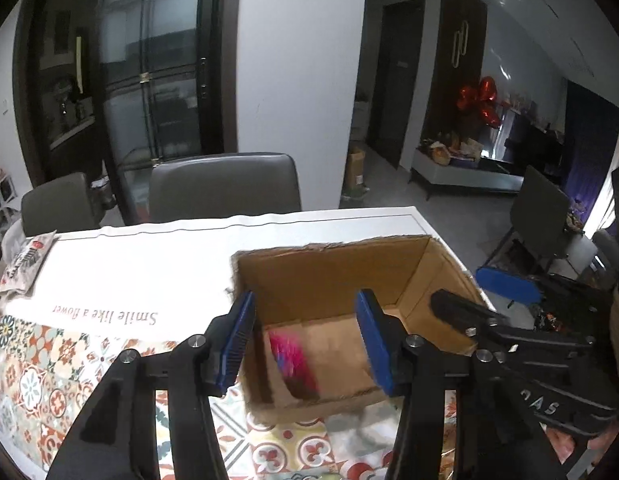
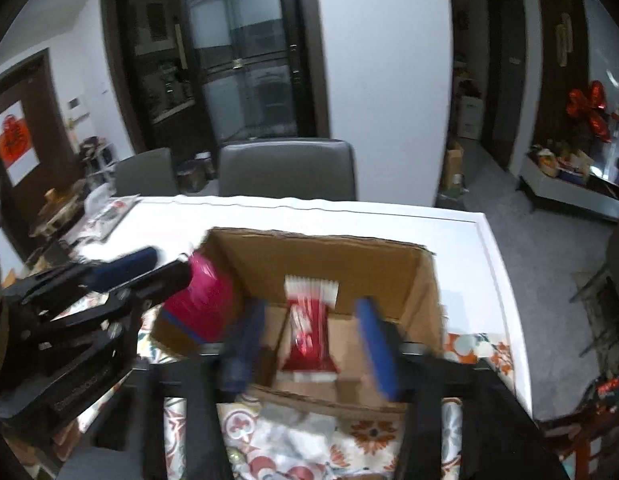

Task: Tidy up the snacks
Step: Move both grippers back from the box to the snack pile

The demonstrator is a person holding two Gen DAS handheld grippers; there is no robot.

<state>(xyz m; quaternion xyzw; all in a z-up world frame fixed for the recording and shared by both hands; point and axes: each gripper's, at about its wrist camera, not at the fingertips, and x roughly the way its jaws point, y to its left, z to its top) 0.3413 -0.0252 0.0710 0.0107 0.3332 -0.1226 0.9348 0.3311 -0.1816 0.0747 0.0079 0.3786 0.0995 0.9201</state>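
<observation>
Two grippers, left [image 1: 305,344] and right [image 2: 309,344], jaws released, above torn-rimmed cardboard box [image 2: 321,260]; pink packet [image 2: 201,296], red packet [image 2: 309,336] inside, blurred.

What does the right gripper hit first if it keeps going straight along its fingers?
Likely the red snack packet lying in the cardboard box: the right gripper, jaws open and empty, points down at it. Motion blur leaves depth uncertain.
</observation>
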